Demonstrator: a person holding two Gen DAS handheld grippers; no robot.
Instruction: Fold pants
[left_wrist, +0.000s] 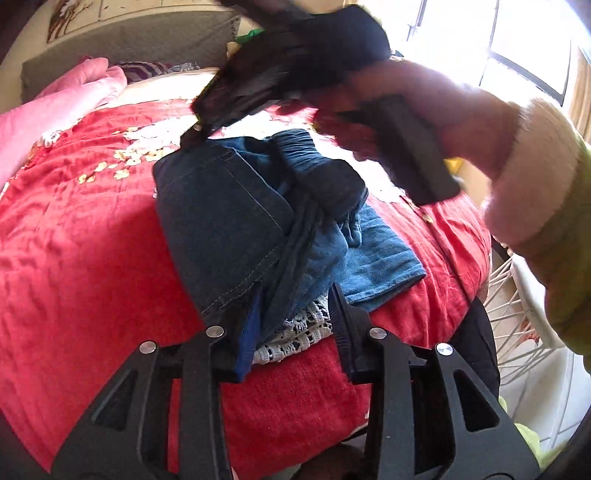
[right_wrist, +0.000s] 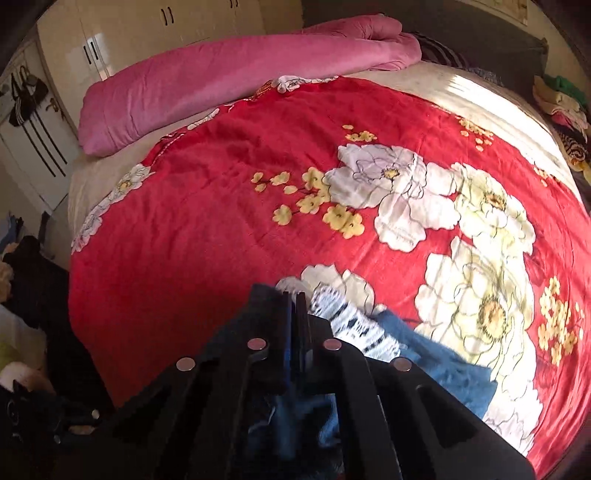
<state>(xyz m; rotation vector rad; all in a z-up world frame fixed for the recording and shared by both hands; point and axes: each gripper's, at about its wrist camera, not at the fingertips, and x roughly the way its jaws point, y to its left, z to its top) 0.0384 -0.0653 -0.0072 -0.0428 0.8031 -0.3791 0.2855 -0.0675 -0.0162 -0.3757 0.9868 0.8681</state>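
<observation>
A heap of clothes lies on the red flowered blanket (left_wrist: 74, 240): dark blue jeans (left_wrist: 221, 221) on top, lighter blue denim (left_wrist: 380, 254) and a white lace piece (left_wrist: 295, 336) under them. My left gripper (left_wrist: 291, 328) is open, its fingers astride the near edge of the heap. My right gripper (left_wrist: 195, 136) reaches in from the upper right, held by a hand, with its tip at the far corner of the jeans. In the right wrist view my right gripper (right_wrist: 295, 299) is shut with nothing visibly between the fingers; blurred lace (right_wrist: 354, 328) and blue denim (right_wrist: 443, 365) lie beside it.
A pink duvet (right_wrist: 240, 74) lies along the far side of the bed. White wardrobes (right_wrist: 122, 40) stand behind it. A pile of clothes (right_wrist: 565, 110) sits at the far right. A white wire chair (left_wrist: 524, 317) stands by the bed's right edge.
</observation>
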